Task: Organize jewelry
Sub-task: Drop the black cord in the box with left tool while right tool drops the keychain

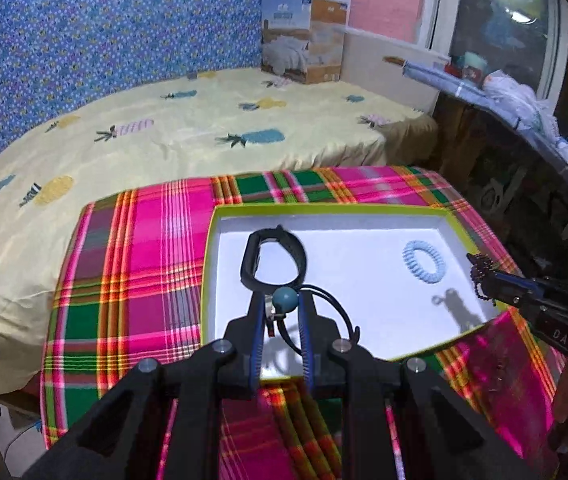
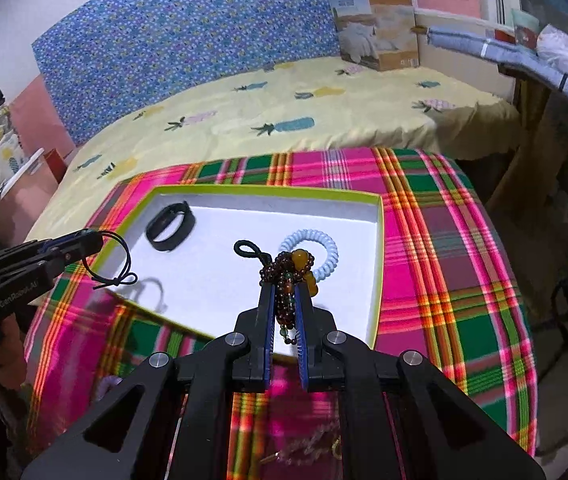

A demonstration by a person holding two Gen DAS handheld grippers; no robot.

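Note:
A white tray with a green rim (image 1: pixel 326 209) (image 2: pixel 380 240) lies on a plaid cloth. In it are a black wristband (image 1: pixel 273 258) (image 2: pixel 170 227) and a light blue spiral hair tie (image 1: pixel 424 261) (image 2: pixel 326 254). My left gripper (image 1: pixel 281 300) (image 2: pixel 93 242) is shut on a black cord necklace with a teal bead (image 1: pixel 285 298), held over the tray's near left edge; its cord loop (image 2: pixel 117 258) hangs free. My right gripper (image 2: pixel 285 286) (image 1: pixel 480 270) is shut on a dark brown bead bracelet with amber beads (image 2: pixel 288 270), above the tray's near right part.
The plaid cloth (image 1: pixel 143 280) (image 2: pixel 464 280) covers a small table beside a bed with a yellow pineapple sheet (image 1: pixel 163 128). A cardboard box (image 1: pixel 304 40) stands at the bed's far end. A cluttered shelf (image 1: pixel 524 100) runs along the right.

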